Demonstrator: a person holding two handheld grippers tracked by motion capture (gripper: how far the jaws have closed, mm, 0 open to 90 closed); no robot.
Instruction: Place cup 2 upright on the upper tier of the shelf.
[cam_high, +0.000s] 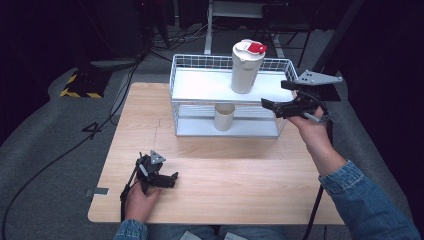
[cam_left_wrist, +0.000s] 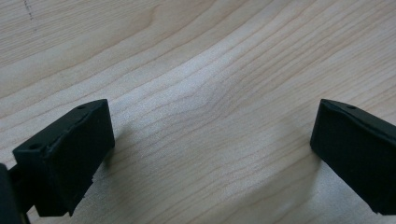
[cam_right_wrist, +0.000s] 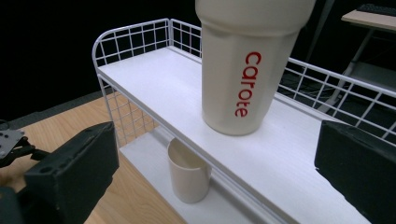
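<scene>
**Right hand-held gripper raised beside the tumbler on the rack's top shelf**

A white wire rack (cam_high: 200, 62) stands at the far edge of the wooden worktop (cam_high: 240, 175), toward its far right corner. On the rack's upper shelf stands a tall cream tumbler (cam_high: 246, 67), upright, with a white lid and a red flap on top; in the right gripper view the tumbler (cam_right_wrist: 243, 70) carries the red word "carote" running down its side. On the lower shelf, almost straight beneath it, stands a small cream cup (cam_high: 224, 116), upright and open at the top, seen too in the right gripper view (cam_right_wrist: 188, 176).

The right hand-held gripper (cam_high: 272, 106) is held up at the rack's right end, level with the upper shelf and pointing at the tumbler. Its jaws stand wide apart and grip nothing; the tumbler lies ahead of them, near but not touched. In its own view the right hand-held gripper (cam_right_wrist: 215, 163) frames the tumbler's base and the cup below between its two black jaws.

The left hand-held gripper (cam_high: 172, 179) rests low over the worktop near the near left corner, well apart from the rack. Its jaws are also spread, with bare wood grain between them in the left gripper view (cam_left_wrist: 212, 140).
</scene>
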